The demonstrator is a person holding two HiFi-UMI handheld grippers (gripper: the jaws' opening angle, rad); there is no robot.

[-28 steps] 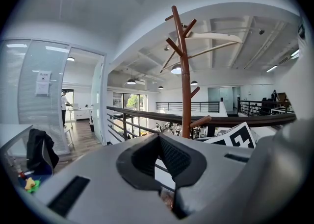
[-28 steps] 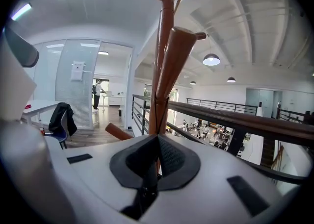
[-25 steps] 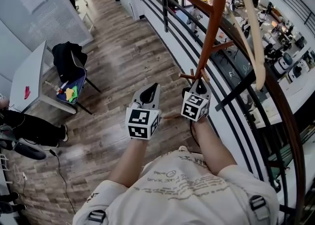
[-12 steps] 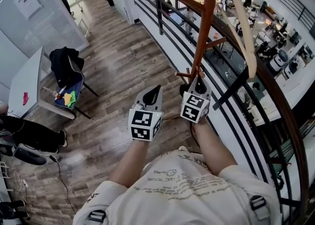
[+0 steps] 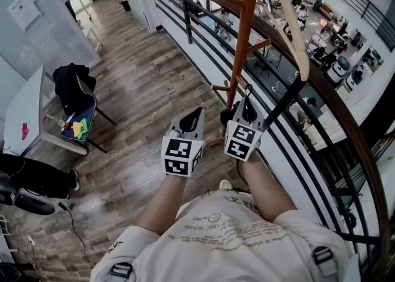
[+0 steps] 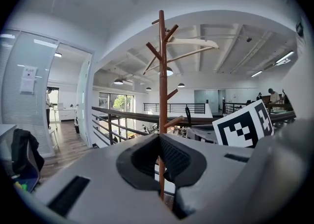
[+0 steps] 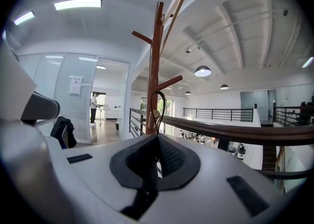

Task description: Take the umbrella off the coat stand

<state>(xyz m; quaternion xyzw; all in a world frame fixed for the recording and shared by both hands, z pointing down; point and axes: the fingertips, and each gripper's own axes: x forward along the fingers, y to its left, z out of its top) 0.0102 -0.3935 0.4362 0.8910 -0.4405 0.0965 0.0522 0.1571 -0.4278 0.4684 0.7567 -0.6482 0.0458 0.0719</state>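
The right gripper (image 5: 245, 112) sits low in the middle of the head view, right up against the coat stand (image 5: 245, 34). Its jaws are pressed together. A thin black umbrella strap (image 7: 159, 91) pokes up from between them in a loop. The loop seems to hang where a low peg (image 7: 171, 82) joins the pole. I think the rest of the umbrella is hidden under the gripper. The left gripper (image 5: 192, 116) is just beside it, with its jaws closed on nothing.

To do this well, I think the pinch must be tight. The peg slopes upward, so the loop must go up and out along it. Then it should come toward the bottom of the frame.

A long pale stick (image 5: 290, 21) hangs from the top of the stand, at the upper right. The strap could bump it. The brown handrail (image 5: 361, 157) and a black railing post (image 5: 285, 105) are close on the right. A chair (image 5: 79, 111) with a dark coat (image 5: 68, 83) and a white table (image 5: 28, 105) are far off at the left.
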